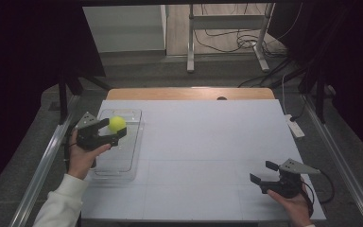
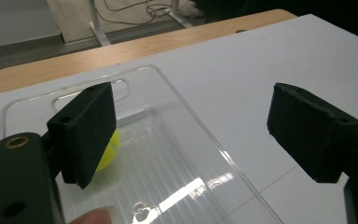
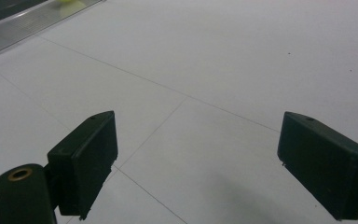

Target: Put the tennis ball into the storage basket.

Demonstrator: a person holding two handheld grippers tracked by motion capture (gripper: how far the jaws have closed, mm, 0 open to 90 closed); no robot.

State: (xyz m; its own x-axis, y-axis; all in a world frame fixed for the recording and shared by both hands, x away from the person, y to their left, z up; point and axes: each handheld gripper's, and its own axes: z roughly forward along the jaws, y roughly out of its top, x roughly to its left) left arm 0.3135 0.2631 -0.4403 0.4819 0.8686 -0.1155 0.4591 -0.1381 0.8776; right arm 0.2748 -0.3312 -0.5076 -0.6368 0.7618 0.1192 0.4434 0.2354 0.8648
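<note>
Yellow and fuzzy-looking, the ball sits in the far part of the clear plastic tray, just by the tips of the left tongs. In the left gripper view those tongs are spread wide: the ball peeks out from behind the left-hand jaw, lower than it and apart from the other jaw, so nothing is pinched. It looks to be lying on the ribbed floor of the tray, though whether it touches the jaw I cannot tell.

Well off to the other side, the right tongs hover low over the white tabletop, jaws spread too, with bare surface between them.

My reading is that the ball is either freshly let go into the tray or about to be picked out of it; the pictures do not settle which. If it is a pick-up, the next move calls for shifting the left tongs sideways so the ball lies between both jaws, dipping below the tray's rim, then closing gently, since a round ball may roll away.
</note>
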